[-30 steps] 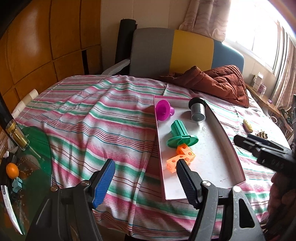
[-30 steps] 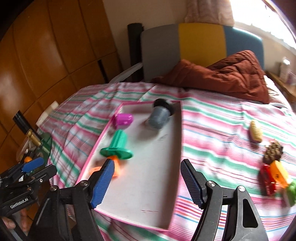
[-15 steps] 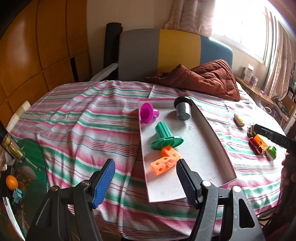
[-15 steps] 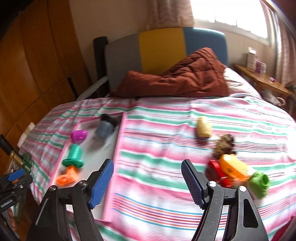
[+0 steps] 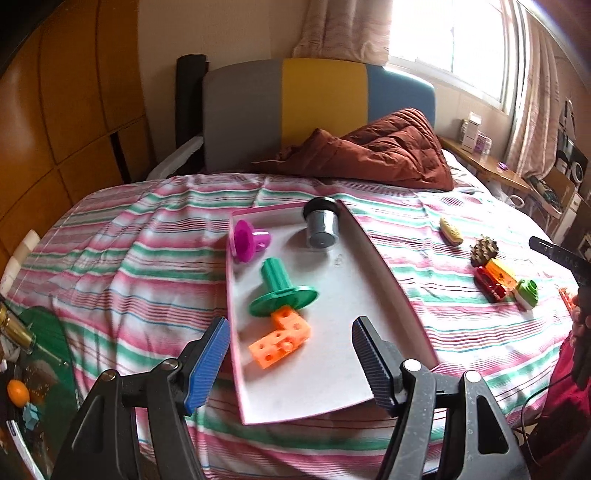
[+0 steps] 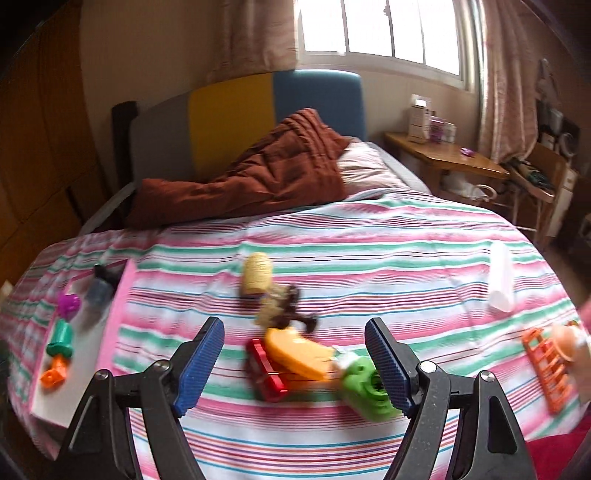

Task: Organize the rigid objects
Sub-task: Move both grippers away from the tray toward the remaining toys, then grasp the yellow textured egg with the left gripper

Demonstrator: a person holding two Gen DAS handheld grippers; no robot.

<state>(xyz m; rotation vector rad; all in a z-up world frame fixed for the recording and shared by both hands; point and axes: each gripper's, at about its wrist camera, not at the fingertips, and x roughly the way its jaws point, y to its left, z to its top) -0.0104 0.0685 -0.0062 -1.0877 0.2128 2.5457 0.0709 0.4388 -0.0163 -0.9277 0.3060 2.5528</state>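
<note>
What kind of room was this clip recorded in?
Most likely a bedroom: toys lie on a bed with a pink-and-green striped sheet, a padded grey, yellow and blue headboard and a rumpled rust-brown quilt, beside a curtained window.

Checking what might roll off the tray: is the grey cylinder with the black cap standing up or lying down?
Lying down. The grey cylinder rests on its side in the tray, black cap toward the headboard.
</note>
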